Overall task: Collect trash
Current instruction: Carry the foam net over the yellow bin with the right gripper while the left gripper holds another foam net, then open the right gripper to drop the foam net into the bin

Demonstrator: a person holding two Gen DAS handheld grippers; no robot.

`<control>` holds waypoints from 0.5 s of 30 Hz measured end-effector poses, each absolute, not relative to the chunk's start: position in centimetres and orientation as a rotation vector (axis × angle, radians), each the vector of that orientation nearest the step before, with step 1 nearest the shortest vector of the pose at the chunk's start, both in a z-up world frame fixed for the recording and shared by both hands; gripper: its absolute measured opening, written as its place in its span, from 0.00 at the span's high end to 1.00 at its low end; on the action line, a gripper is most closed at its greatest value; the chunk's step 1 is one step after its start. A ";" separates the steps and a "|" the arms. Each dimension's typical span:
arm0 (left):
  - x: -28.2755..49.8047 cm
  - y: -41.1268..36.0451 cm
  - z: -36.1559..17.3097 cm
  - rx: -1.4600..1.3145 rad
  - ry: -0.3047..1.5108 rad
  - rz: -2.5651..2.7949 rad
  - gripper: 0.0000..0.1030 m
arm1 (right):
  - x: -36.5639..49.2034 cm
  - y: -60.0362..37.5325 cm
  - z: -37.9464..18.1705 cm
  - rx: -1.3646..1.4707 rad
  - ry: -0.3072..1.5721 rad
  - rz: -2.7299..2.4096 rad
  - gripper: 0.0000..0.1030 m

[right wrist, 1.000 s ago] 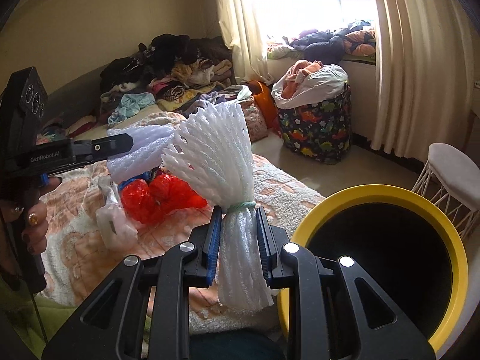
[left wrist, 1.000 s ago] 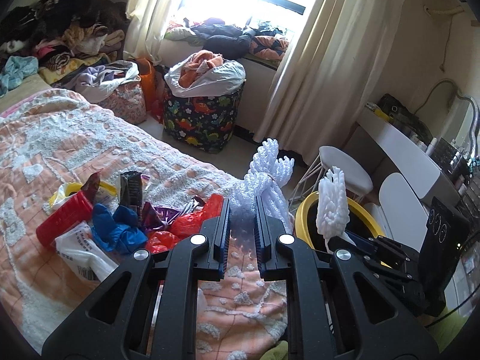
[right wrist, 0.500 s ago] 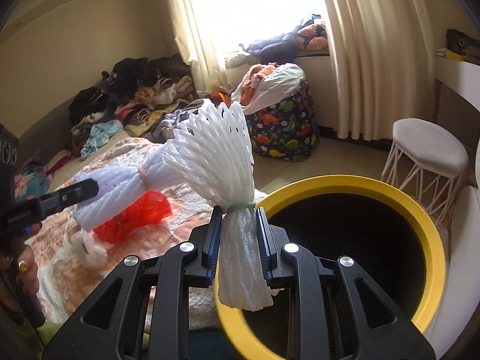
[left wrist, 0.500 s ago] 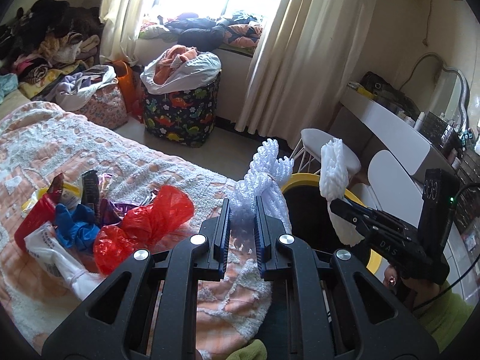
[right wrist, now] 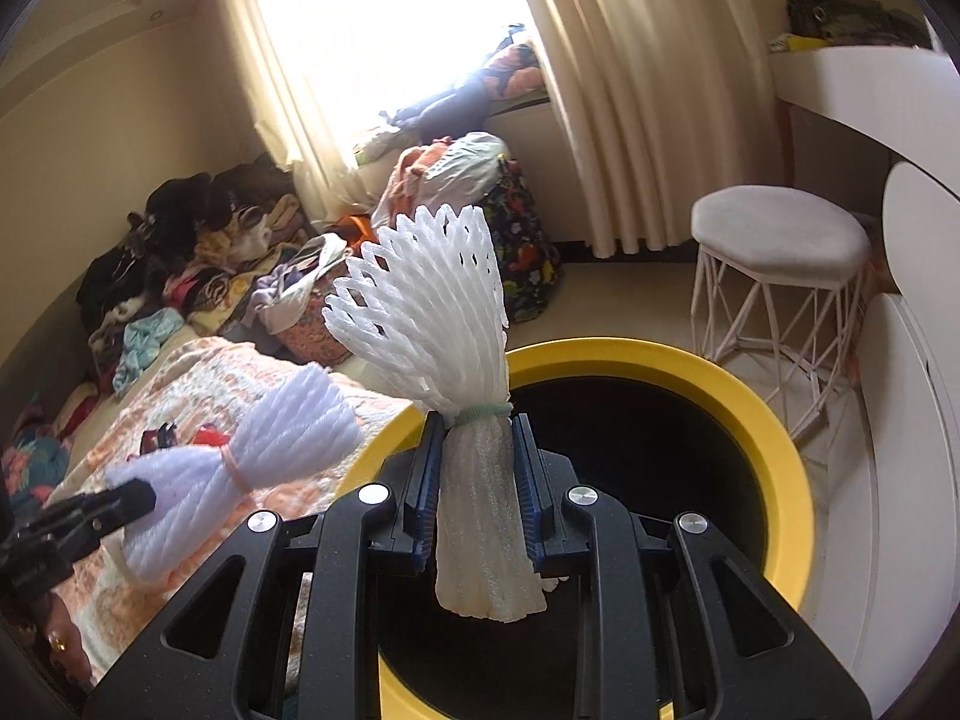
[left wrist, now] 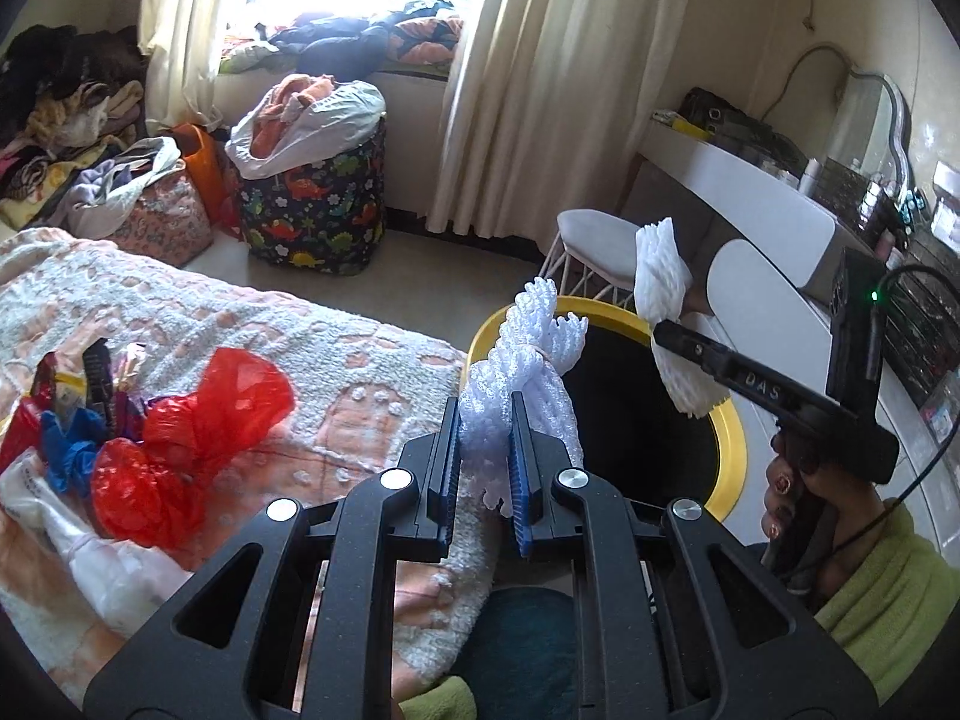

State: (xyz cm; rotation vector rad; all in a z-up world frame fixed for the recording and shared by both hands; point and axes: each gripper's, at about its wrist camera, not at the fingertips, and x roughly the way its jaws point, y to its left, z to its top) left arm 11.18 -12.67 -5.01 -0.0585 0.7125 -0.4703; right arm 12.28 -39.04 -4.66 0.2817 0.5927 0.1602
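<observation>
Both hands have swung away from the bed toward the yellow bin, and that is the main change over the last second: a second ago the trash pile filled much of the left wrist view, and now the bin's dark mouth sits right ahead of both grippers.

The left gripper is clamped tight on a white foam net tied with a band, and that net now hangs at the near rim of the bin, not yet clearly over the opening. The right gripper is closed narrowly on a 2nd foam net with a green tie, and in the right wrist view its lower end hangs over the black inside of the bin.

This suggests the carry is nearly finished and the drop comes next, with the right net better placed than the left.

More trash waits on the bed: red plastic bags, a blue wrapper and a white bag, so several more trips look likely.
</observation>
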 end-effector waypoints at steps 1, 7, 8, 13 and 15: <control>11.2 -13.1 -5.2 -0.051 0.718 -0.477 0.91 | 12.4 -39.4 -4.7 0.292 0.594 0.147 0.79; 11.4 -15.0 -6.1 -0.009 0.739 -0.506 0.91 | 12.7 -41.4 -5.4 0.336 0.606 0.092 0.79; 11.5 -15.3 -6.3 -0.002 0.743 -0.511 0.91 | 12.6 -41.8 -5.6 0.330 0.609 0.080 0.79; 12.1 -17.0 -7.2 0.023 0.767 -0.532 0.90 | 12.5 -42.5 -6.2 0.321 0.617 0.043 0.78; 12.6 -17.6 -7.6 0.029 0.777 -0.540 0.90 | 12.5 -42.9 -6.5 0.337 0.621 0.036 0.78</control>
